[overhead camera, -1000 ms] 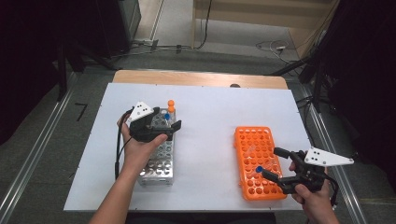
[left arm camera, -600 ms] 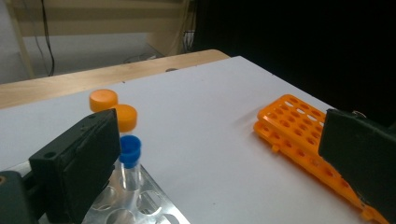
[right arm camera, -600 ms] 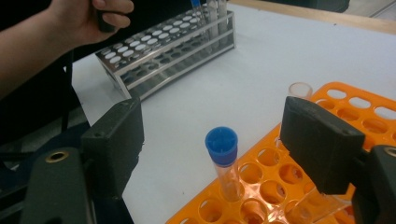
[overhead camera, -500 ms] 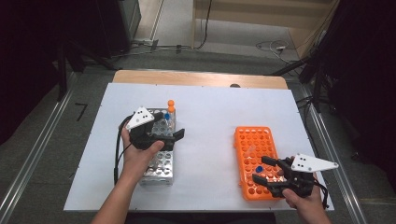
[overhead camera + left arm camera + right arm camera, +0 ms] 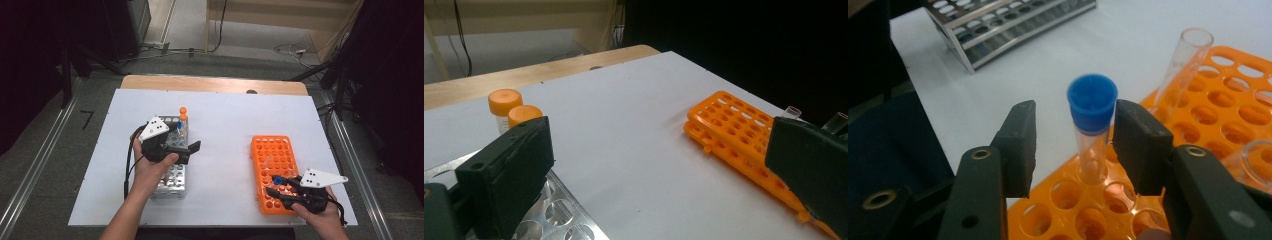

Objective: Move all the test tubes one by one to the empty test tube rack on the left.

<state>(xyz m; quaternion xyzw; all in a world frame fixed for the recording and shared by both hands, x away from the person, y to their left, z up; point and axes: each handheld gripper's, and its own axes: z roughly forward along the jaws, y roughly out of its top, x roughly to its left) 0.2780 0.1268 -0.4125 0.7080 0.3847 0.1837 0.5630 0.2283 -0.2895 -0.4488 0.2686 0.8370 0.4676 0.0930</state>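
Right gripper view: tool [image 5: 1073, 145] closing around blue-capped tube [image 5: 1091, 132], centre frame.
Jaws narrow, one pad apart; light, slippery, fragile tube; grip under cap.

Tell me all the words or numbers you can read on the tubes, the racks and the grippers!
There are none to read.
Blue-capped tube: no label or print shows.
Orange rack: plain, no readable numbers by its holes.
Metal rack: no marks that can be read.
Orange-capped tubes: caps are plain; the sides are too hidden to tell.
Left gripper and right gripper: no brand or text shows.
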